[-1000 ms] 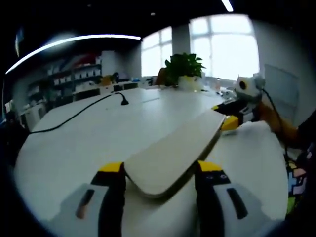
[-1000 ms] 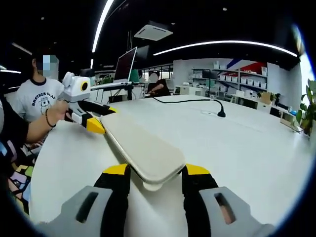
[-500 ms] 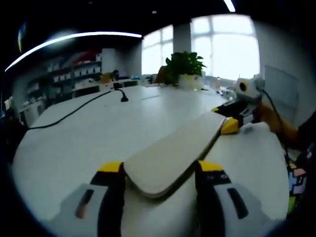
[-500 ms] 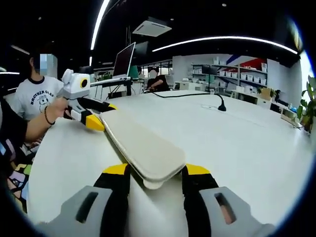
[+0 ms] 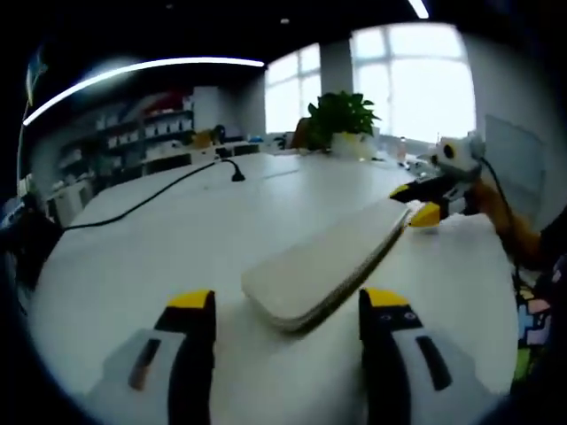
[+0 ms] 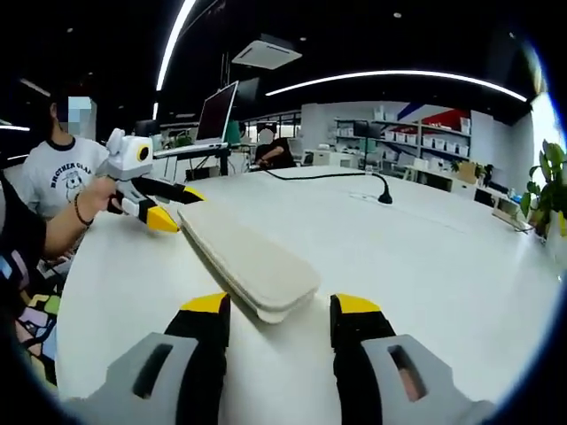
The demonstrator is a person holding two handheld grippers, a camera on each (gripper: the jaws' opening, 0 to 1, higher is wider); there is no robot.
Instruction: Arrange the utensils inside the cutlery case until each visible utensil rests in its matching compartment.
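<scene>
A long, flat beige cutlery case (image 5: 328, 270) lies closed on the white table (image 5: 159, 266); no utensils show. My left gripper (image 5: 279, 305) is open, and the case's near end sits just beyond its yellow tips. From the other side, my right gripper (image 6: 279, 310) is also open, with the case (image 6: 248, 261) starting just ahead of its tips. Each gripper appears at the case's far end in the other's view: the right gripper (image 5: 425, 211) and the left gripper (image 6: 155, 212), held by a hand.
A black cable (image 5: 151, 199) runs across the table to a small black stand (image 6: 384, 197). A potted plant (image 5: 341, 119) stands at the table's far edge by the window. A monitor (image 6: 221, 113) and a seated person (image 6: 62, 173) are behind the left gripper.
Both grippers have drawn back from the case's ends. The ends sat between the jaws before; now the case lies on the table ahead of both pairs of tips.
</scene>
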